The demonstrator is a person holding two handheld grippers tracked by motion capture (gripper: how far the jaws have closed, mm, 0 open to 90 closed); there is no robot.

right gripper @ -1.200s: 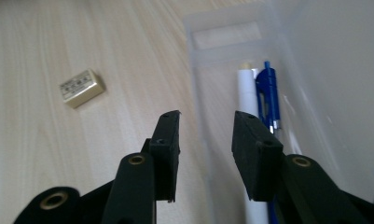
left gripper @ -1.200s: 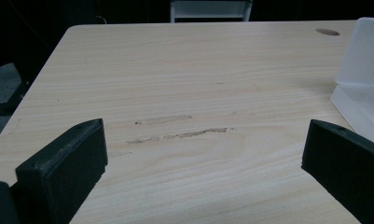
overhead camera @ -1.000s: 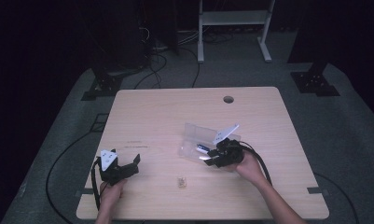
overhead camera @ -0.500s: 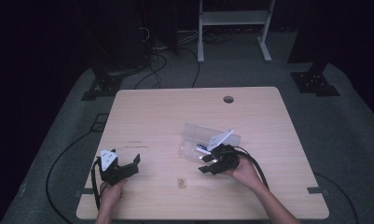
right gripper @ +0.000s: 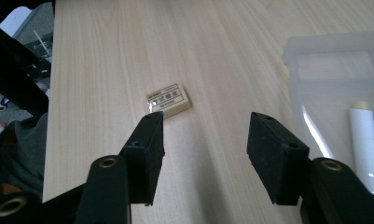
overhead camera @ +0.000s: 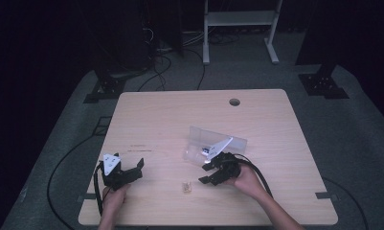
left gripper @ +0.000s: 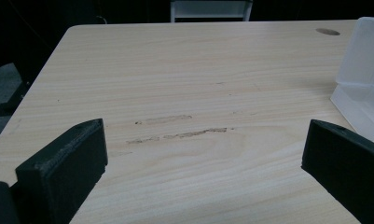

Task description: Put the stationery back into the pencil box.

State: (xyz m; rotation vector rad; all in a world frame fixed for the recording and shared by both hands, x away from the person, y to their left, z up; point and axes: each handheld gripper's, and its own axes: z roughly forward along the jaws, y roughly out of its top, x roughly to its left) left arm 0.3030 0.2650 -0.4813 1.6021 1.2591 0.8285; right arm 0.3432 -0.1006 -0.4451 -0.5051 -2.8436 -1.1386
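A small beige eraser (overhead camera: 186, 187) with a printed label lies on the wooden table (overhead camera: 180, 120) near its front edge. In the right gripper view the eraser (right gripper: 168, 99) sits just beyond the left jaw's tip. My right gripper (right gripper: 208, 123) is open and its jaws have just been opening, with nothing between them. From above, the right gripper (overhead camera: 205, 174) points left at the eraser. A clear plastic case (overhead camera: 218, 141) lies open behind it, holding a white tube (right gripper: 365, 149). My left gripper (overhead camera: 134, 168) rests at the front left, jaws wide open (left gripper: 204, 128) over bare wood.
The clear case (left gripper: 362, 79) edges into the left gripper view at the right. Scuff marks (left gripper: 175, 133) streak the wood ahead of the left gripper. A cable hole (overhead camera: 234, 102) sits near the far edge. Cables trail from both grippers off the front edge.
My right gripper has slid left and toward the front edge, away from the clear case and closer to the eraser, and its jaws stand wider. The left gripper has stayed put.
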